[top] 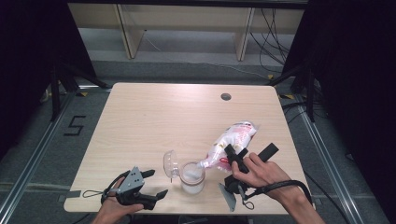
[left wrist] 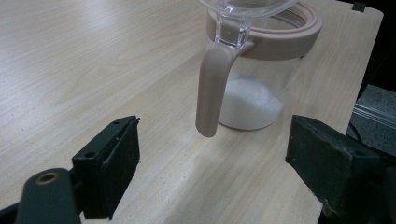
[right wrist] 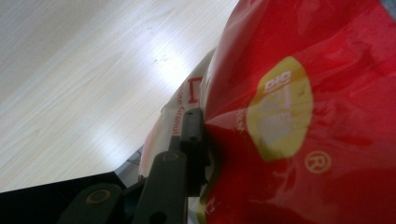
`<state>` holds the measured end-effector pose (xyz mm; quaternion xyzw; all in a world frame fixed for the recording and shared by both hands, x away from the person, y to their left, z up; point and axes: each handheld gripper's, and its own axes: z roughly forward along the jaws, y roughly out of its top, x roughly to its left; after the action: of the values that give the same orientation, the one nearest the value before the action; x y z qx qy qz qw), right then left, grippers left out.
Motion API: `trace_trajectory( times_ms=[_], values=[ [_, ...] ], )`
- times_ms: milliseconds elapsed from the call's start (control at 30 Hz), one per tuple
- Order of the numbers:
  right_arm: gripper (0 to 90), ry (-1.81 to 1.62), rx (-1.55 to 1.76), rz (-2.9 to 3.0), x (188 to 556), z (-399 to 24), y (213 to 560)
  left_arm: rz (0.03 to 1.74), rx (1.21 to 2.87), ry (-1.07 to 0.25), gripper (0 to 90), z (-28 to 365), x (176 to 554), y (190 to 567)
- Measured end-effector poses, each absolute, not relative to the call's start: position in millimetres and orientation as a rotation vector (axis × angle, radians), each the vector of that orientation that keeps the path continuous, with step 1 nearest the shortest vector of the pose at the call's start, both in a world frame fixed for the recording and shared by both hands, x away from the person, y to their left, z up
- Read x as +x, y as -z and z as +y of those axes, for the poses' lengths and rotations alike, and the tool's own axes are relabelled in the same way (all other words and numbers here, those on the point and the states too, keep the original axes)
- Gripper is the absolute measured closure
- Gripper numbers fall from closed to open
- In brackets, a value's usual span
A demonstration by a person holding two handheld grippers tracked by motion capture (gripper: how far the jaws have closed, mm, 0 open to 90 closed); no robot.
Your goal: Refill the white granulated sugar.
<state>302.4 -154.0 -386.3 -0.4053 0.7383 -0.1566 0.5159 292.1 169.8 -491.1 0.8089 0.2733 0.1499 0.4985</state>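
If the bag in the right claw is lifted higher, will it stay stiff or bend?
The bag would probably sag: it is soft plastic film, already creased where the right claw pinches it. It likely feels heavy for its size, since it looks full of white grains like those in the jar. Its glossy film may also slip.

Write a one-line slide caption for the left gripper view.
Open left gripper facing a clear jar with beige rim, flipped-up lid and a layer of white granules on the wooden table.
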Motion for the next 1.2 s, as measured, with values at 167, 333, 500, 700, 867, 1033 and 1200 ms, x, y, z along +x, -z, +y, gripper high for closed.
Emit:
trace_trajectory(
  times_ms=[167, 333, 500, 700, 867, 1033, 1200],
  values=[
    [76.1, 0.368, -0.946, 1.779, 301, -153, 385, 0.693, 1.945, -0.348, 16.8, 169, 291, 492],
    [76.1, 0.367, -0.973, 1.78, 304, -152, 382, 0.667, 1.955, -0.363, 16.8, 170, 292, 491],
    [76.2, 0.298, -0.888, 1.839, 304, -156, 387, 0.661, 1.958, -0.364, 16.7, 170, 292, 491],
    [76.3, 0.163, -0.824, 1.884, 308, -164, 390, 0.693, 1.941, -0.345, 16.8, 169, 291, 492],
    [76.5, 0.128, -0.812, 1.908, 308, -167, 391, 0.66, 1.961, -0.359, 16.8, 170, 292, 491],
    [76.7, 0.072, -0.682, 1.973, 307, -176, 399, 0.692, 1.946, -0.349, 16.7, 169, 291, 491],
    [76.8, 0.012, -0.671, 1.994, 312, -180, 399, 0.677, 1.949, -0.35, 16.8, 169, 292, 491]
  ],
)
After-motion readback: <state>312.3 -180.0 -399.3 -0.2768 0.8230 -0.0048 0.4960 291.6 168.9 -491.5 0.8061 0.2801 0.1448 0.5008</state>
